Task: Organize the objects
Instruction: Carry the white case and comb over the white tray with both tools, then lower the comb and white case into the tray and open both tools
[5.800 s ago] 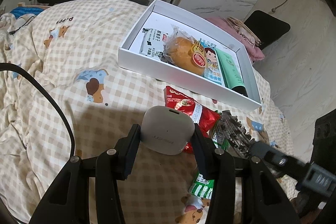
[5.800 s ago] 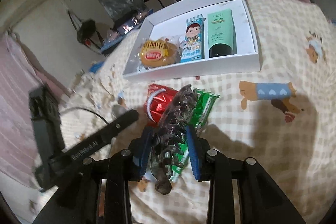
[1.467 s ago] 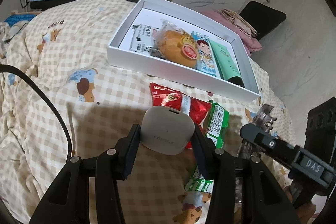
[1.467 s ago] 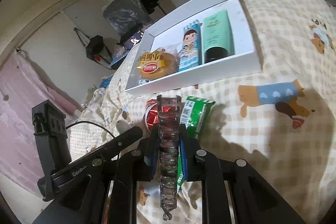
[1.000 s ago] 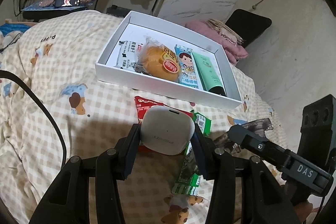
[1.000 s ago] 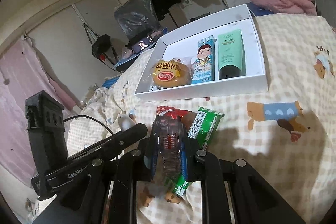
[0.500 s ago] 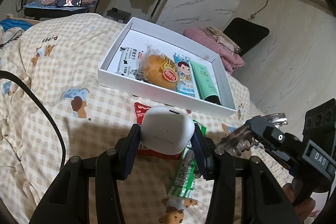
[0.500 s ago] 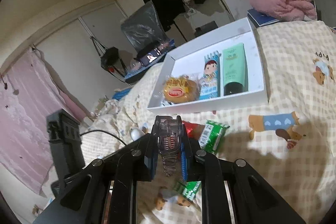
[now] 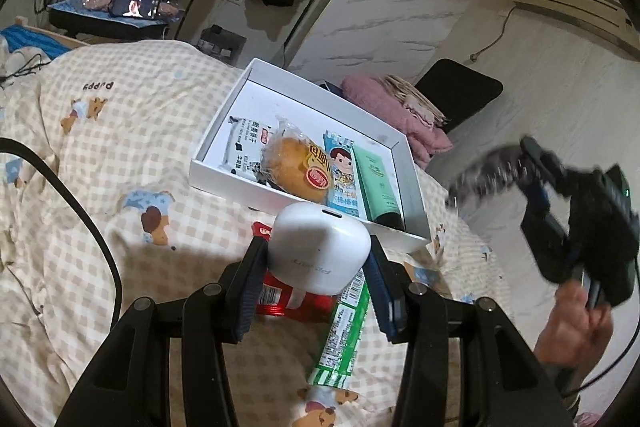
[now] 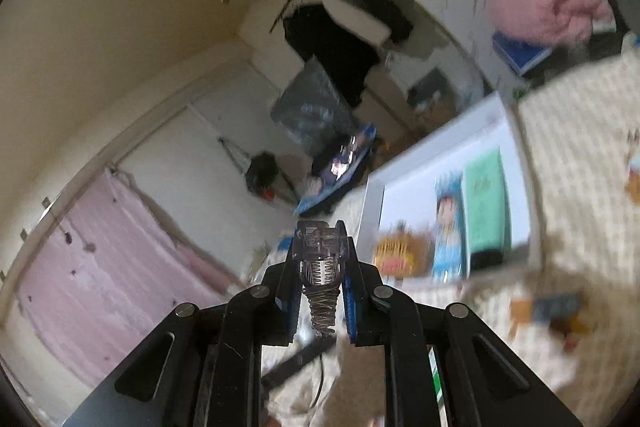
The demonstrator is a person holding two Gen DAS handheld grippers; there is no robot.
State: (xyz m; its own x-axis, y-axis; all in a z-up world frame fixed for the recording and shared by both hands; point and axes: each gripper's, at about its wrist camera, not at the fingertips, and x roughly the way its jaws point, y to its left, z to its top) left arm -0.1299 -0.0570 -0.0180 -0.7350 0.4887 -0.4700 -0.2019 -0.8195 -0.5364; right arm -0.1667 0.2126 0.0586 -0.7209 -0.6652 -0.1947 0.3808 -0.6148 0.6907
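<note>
Left wrist view: left tongs (image 9: 318, 263) are pinching a white earbud case (image 9: 318, 247) across its sides, charging port facing forward, holding it clear above the bed (image 9: 100, 131). That side grip is leaving the bottom free, so I'd judge it is being set up for a straight drop into the box. The white box (image 9: 416, 195) is sitting ahead on the checked bedding, already carrying a biscuit pack (image 9: 244, 147), a wrapped bun (image 9: 296, 169), a blue cartoon milk carton (image 9: 340, 175) and a green tube (image 9: 376, 183), lined up side by side. Bare floor is showing only at the far end, so that's the likely slot. Directly under the case, a red snack packet (image 9: 280, 297) and a green wafer pack (image 9: 344, 327) are lying on the bed, not yet boxed. At right, a hand (image 9: 576, 323) is gripping the right tongs' handle, lifted well above the bed, blurred.

Right wrist view: right tongs (image 10: 322, 283) are pinching a clear hair claw clip (image 10: 320, 247) by its hinge end, spring hanging between the pads, teeth pointing away. The narrow grip is keeping the clip shut. The view is blurred; the white box is sitting lower right, so the clip is hanging short of it and to its left.
</note>
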